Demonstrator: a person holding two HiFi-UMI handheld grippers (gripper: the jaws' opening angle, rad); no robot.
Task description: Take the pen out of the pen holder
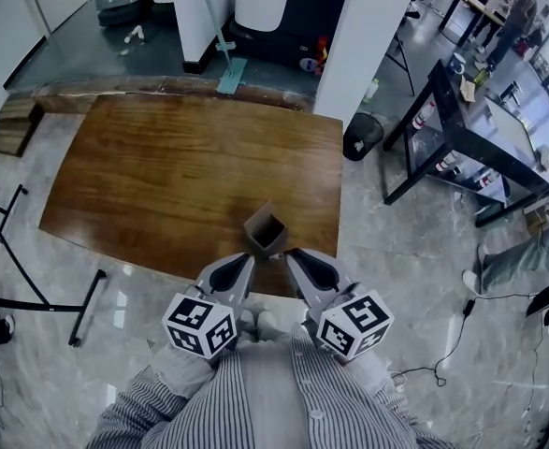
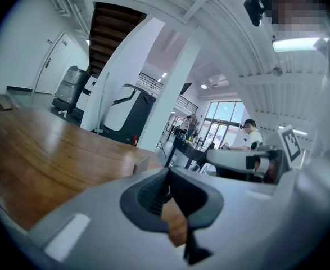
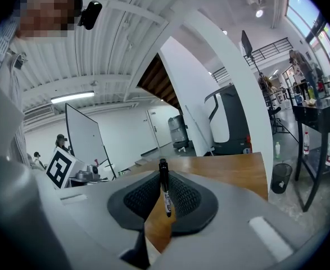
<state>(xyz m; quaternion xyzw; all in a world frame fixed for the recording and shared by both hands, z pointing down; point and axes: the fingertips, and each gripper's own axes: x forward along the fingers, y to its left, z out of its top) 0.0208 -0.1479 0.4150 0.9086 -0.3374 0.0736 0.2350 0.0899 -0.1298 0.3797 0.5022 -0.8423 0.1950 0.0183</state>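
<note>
**Head view.** The pen holder (image 1: 265, 232) stands near the table's (image 1: 162, 176) front edge. The left gripper (image 1: 243, 266) and right gripper (image 1: 296, 260) are held just beside it.

**Left gripper view.** The jaws are seen clenched on nothing. This hand is judged idle, parked aside.

**Right gripper view.** The pen (image 3: 165, 193) is grasped upright between the pads. The holder is not seen here, so the pen is judged withdrawn, pinched mid-shaft for a straight lift.

The pen's (image 3: 165, 187) label print is too small to read.

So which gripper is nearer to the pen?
Right. The right gripper holds the pen between its jaws; the left gripper is beside it, shut and empty, not touching the pen.
</note>
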